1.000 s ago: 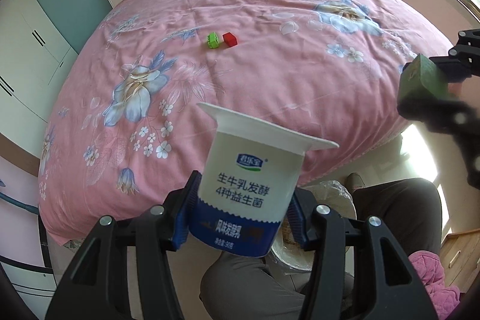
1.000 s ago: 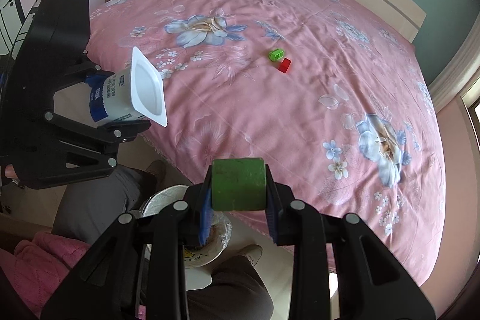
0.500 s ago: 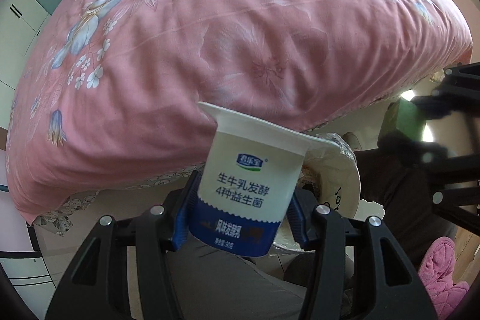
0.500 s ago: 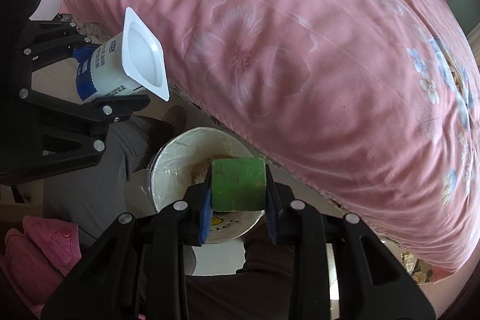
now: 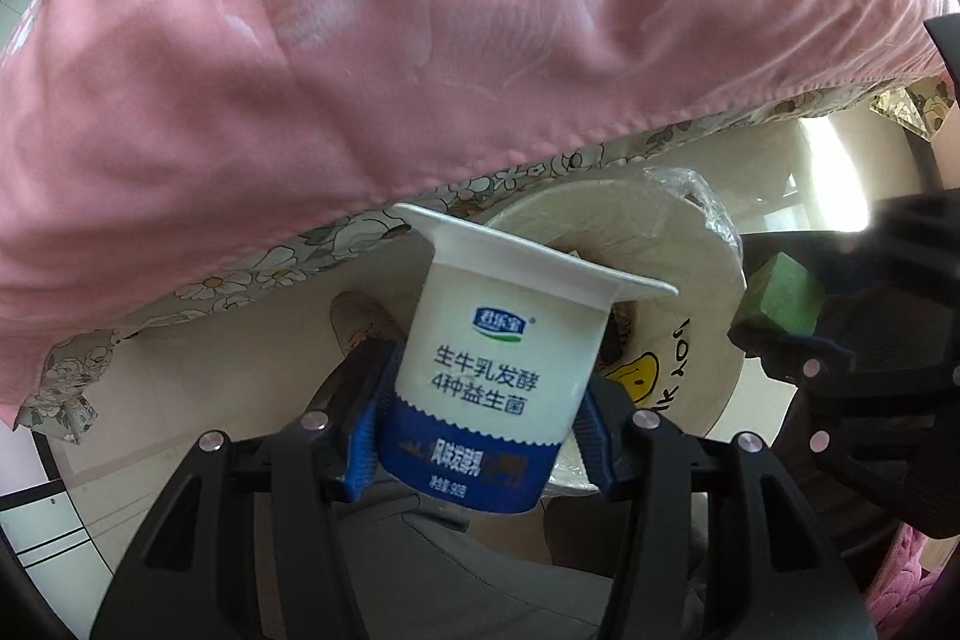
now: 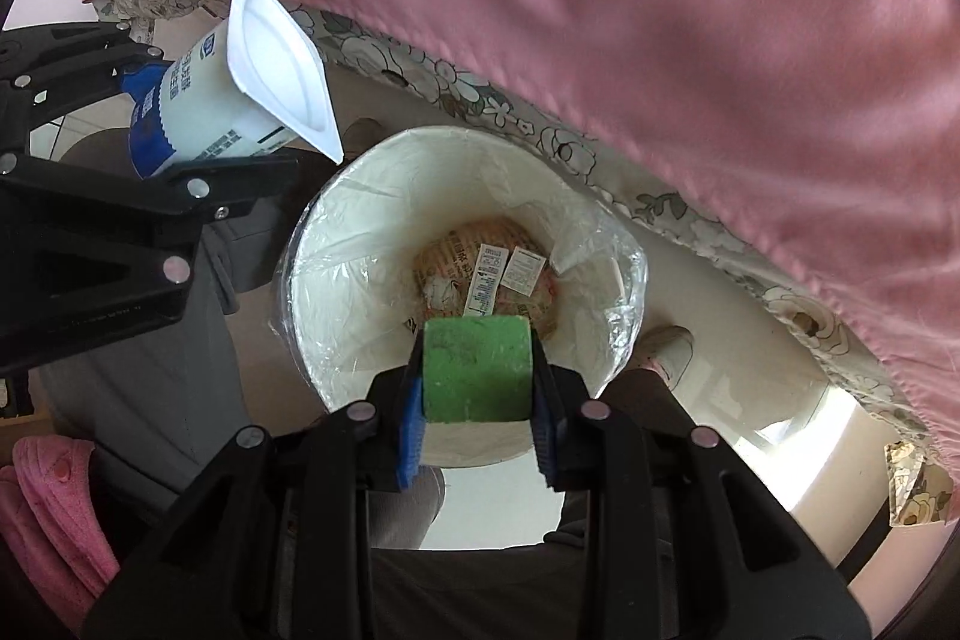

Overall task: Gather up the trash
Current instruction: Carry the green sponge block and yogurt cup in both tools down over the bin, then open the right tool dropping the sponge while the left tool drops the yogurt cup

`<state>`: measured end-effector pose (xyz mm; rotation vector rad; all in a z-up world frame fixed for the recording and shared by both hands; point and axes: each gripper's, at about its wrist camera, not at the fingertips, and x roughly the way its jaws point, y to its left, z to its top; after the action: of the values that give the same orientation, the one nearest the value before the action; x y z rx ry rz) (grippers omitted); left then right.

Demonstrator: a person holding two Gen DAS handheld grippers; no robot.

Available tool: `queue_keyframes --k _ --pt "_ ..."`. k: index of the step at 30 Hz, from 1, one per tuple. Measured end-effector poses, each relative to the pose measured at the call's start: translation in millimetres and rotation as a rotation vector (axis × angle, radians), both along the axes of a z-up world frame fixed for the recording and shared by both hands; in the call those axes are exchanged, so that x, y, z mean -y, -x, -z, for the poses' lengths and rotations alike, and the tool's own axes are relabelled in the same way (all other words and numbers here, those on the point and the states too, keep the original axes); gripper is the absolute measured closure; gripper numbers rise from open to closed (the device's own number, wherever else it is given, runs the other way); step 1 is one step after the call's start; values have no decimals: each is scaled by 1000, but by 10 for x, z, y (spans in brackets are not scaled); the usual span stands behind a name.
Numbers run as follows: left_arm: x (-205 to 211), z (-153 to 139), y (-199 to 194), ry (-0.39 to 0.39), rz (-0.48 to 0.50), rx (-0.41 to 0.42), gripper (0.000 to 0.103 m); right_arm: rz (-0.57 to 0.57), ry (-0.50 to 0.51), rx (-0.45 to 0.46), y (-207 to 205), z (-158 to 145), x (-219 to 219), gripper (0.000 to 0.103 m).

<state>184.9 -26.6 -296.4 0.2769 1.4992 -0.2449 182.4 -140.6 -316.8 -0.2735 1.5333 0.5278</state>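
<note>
Jaws: left gripper (image 5: 480, 436) clamps smooth plastic yogurt cup (image 5: 510, 364) | right gripper (image 6: 477, 400) pinches matte green block (image 6: 477, 370)

A bedroom: pink bedspread (image 5: 420, 40); lined bin (image 6: 336, 292).

Both grippers point steeply downward. The left gripper (image 5: 480, 430) has its blue pads (image 5: 362, 439) pressed against something clamped between them. Off to its right, the right gripper (image 6: 478, 400) stands narrower, its jaws likewise clamped on a load.
</note>
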Motion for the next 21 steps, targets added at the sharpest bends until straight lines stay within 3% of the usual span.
queue_keyframes --k 10,21 --pt "-4 657 41 26 -49 -141 48 86 -5 -116 62 603 -2 72" --pt "43 1130 -6 42 -98 -215 48 148 3 -190 87 1040 7 72"
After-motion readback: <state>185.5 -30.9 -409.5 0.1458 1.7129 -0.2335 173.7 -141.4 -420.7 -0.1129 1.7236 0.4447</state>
